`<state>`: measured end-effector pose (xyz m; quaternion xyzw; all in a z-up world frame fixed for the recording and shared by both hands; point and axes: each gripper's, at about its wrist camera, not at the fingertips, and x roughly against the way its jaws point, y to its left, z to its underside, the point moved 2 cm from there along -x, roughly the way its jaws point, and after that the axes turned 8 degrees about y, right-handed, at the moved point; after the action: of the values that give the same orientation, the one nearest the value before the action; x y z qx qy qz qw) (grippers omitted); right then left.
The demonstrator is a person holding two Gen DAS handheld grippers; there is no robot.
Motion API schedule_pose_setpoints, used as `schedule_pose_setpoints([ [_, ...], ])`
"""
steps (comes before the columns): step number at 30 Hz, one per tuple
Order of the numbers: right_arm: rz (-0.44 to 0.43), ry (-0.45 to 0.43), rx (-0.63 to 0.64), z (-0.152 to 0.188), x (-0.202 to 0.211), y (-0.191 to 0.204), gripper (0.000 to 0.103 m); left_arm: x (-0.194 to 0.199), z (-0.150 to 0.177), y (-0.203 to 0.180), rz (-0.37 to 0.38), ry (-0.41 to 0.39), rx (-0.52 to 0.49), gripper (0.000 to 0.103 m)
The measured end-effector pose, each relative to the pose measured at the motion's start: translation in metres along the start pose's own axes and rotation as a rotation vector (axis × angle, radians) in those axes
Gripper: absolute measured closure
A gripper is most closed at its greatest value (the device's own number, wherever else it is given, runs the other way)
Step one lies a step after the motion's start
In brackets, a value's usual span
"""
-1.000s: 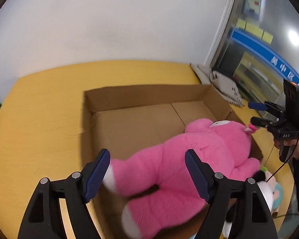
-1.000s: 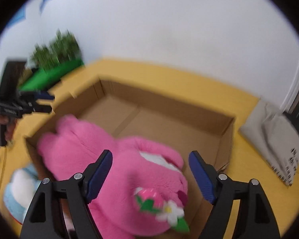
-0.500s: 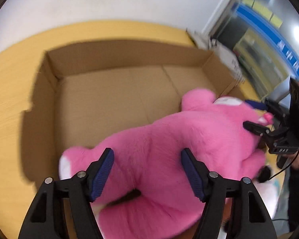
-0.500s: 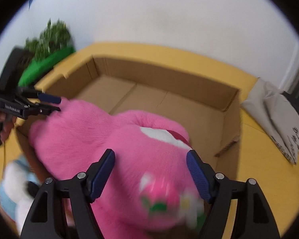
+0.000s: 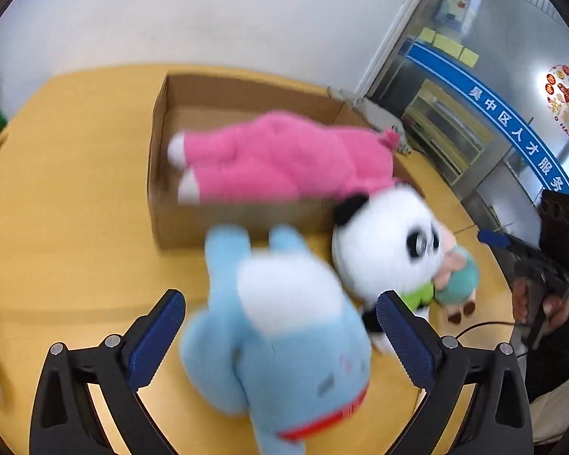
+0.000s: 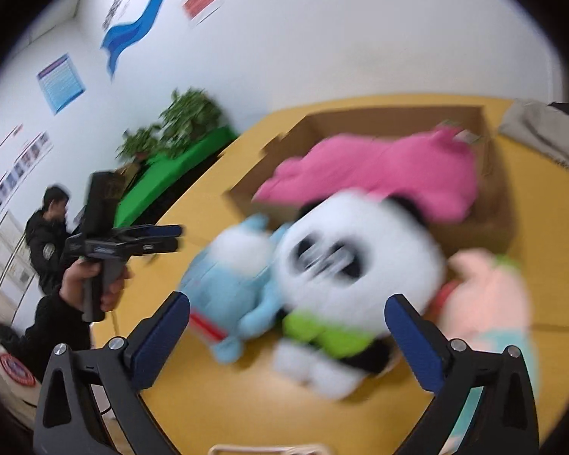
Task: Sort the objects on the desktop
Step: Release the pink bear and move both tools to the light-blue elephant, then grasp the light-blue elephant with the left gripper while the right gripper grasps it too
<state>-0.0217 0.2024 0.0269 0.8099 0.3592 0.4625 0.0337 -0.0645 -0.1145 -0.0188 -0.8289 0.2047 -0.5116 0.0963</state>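
**Pink toy boxed, blue one lined up**

With the pink toy (image 5: 280, 163) lying in the box (image 5: 159, 144), you are aiming both tongs, wide and empty: left gripper (image 5: 275, 335) framing the blue toy (image 5: 284, 341), right gripper (image 6: 286, 335) the panda (image 6: 356, 261).

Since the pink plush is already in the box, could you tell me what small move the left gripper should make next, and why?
Probably ease the left gripper forward and close on the blue plush. Its jaws stand open on either side of that toy, which lies on the table outside the cardboard box, while the pink plush already lies inside. The right gripper faces the panda plush.
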Motion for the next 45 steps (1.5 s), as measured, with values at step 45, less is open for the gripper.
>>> schedule_pose_setpoints([
  [45, -0.189, 0.215, -0.194, 0.038, -0.117, 0.013, 0.015, -0.02, 0.122, 0.064, 0.322, 0.049, 0.376, 0.009],
])
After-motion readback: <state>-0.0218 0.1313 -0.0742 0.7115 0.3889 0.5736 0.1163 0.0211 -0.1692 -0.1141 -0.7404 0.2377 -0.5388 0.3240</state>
